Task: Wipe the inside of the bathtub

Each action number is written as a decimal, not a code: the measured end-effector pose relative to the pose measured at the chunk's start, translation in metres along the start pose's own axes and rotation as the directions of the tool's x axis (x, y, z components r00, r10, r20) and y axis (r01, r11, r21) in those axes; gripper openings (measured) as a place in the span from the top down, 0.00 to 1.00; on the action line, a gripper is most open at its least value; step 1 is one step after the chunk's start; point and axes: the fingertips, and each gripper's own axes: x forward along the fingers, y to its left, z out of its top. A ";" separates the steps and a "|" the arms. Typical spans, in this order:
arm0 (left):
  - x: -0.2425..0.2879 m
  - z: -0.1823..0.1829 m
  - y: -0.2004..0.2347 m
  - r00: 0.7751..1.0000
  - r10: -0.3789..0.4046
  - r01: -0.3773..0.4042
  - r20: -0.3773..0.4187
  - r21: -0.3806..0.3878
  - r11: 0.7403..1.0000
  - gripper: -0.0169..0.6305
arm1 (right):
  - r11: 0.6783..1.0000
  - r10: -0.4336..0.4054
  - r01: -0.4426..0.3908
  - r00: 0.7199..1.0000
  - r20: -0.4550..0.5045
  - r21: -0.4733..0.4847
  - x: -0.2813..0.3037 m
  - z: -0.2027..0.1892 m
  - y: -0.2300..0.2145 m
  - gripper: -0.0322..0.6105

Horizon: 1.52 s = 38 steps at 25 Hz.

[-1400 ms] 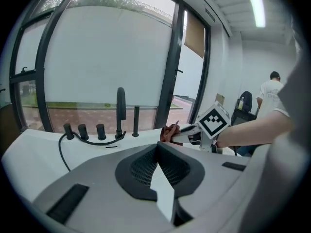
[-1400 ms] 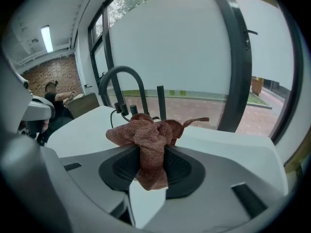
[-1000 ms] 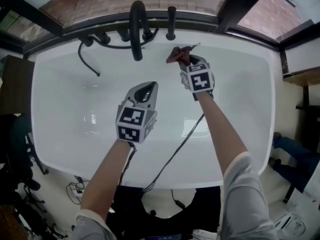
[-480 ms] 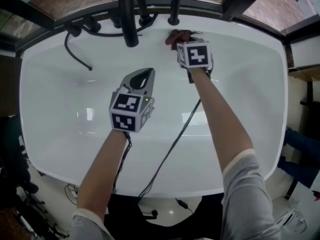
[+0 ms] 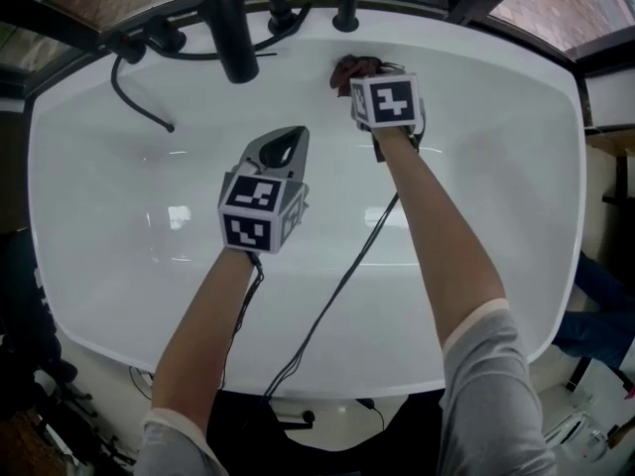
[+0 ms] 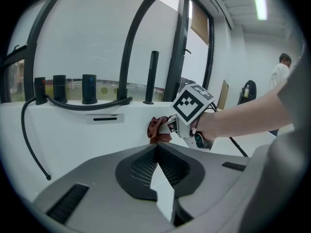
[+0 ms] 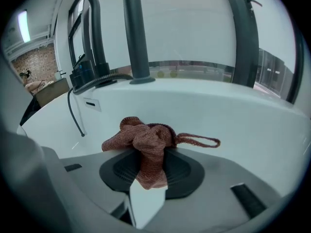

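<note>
A white bathtub (image 5: 109,216) fills the head view. My right gripper (image 5: 365,75) is shut on a crumpled reddish-brown cloth (image 5: 349,68) and holds it against the tub's far inner wall, below the black fittings. In the right gripper view the cloth (image 7: 143,142) bunches between the jaws, a loop of it trailing right. My left gripper (image 5: 288,139) hangs over the middle of the tub, shut and with nothing in it. In the left gripper view its jaws (image 6: 156,147) meet at the tip, and the cloth (image 6: 156,129) shows just beyond them.
A black arched faucet (image 5: 230,28), a black post (image 5: 347,3) and several black knobs stand on the far rim. A black shower hose (image 5: 134,107) droops down the far left wall. Black cables (image 5: 347,276) run from both grippers across the near rim.
The right gripper has carried the cloth up against the far wall below the fittings. The view has shifted toward the tub, and the left gripper has stayed over the middle.
</note>
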 end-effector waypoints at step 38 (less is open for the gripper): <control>0.112 -0.187 0.011 0.991 -0.030 0.025 -0.132 -0.044 0.999 0.96 | 0.998 0.064 -0.067 0.976 -0.207 -0.009 0.159 -0.215 0.001 0.75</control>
